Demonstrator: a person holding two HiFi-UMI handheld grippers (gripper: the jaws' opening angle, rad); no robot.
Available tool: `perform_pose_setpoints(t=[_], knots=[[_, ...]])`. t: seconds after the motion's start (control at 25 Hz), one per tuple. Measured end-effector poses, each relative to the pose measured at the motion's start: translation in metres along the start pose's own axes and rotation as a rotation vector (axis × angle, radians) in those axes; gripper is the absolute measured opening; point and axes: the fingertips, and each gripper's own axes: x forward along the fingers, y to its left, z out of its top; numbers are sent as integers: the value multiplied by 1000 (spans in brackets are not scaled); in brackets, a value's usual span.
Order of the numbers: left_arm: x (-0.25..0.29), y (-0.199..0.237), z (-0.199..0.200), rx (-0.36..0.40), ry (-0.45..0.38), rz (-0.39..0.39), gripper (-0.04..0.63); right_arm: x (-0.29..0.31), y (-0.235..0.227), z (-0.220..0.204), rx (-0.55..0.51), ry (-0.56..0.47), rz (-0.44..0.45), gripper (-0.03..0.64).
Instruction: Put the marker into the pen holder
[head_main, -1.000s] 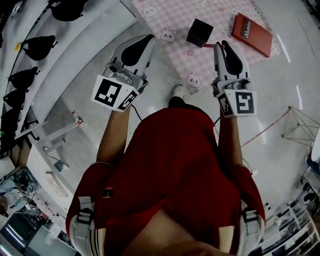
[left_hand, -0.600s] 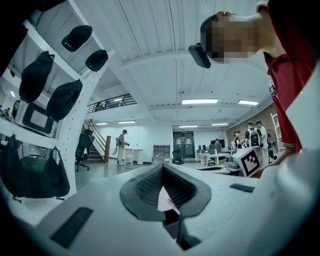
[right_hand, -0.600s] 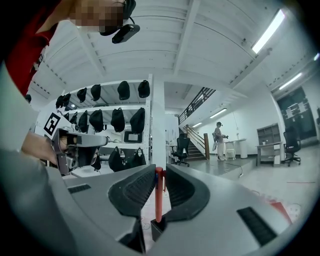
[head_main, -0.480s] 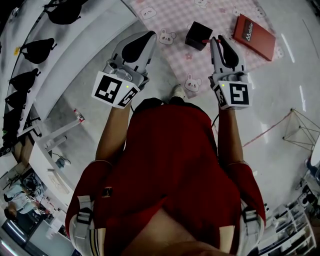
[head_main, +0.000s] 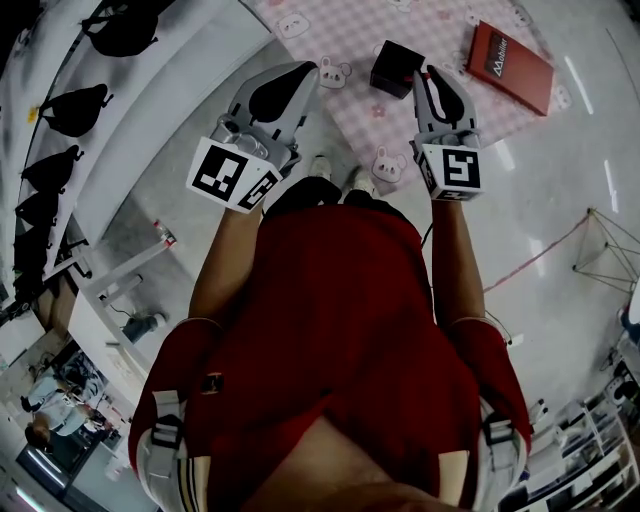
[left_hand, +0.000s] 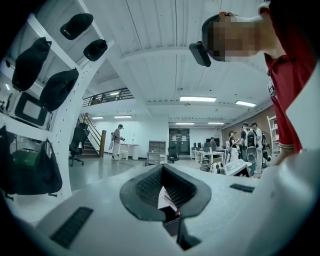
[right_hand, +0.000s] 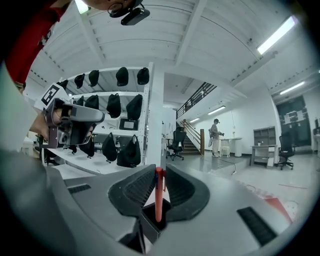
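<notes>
A red marker stands upright between the pads of my right gripper, which is shut on it. Its lower end sits in the mouth of the black square pen holder. In the head view the right gripper has its tips right beside the pen holder, which stands on a pink checked mat. My left gripper hangs to the left of the holder, over the mat's near edge. Its jaws meet at the tips with nothing between them.
A flat red box lies on the mat's right side. White shelving with black caps and bags runs along the left. Grey floor surrounds the mat. Other people stand far off in the room.
Both grippers have moved forward toward the mat. The right gripper has carried the marker up to the pen holder. The left gripper has stayed shut.
</notes>
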Motion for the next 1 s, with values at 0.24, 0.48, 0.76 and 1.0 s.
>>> perform_pose_setpoints(t=[0.24, 0.48, 0.76, 1.0], knots=[[5, 14, -2, -13, 4, -37, 6, 4, 0, -20, 17, 39, -32, 60], [10, 24, -6, -35, 7, -82, 8, 2, 3, -33, 26, 109, -74, 60], [11, 32, -10, -50, 4, -119, 7, 5, 7, -52, 7, 169, -94, 60], [16, 37, -13, -58, 1, -145, 6, 9, 7, -73, 8, 229, -104, 60]])
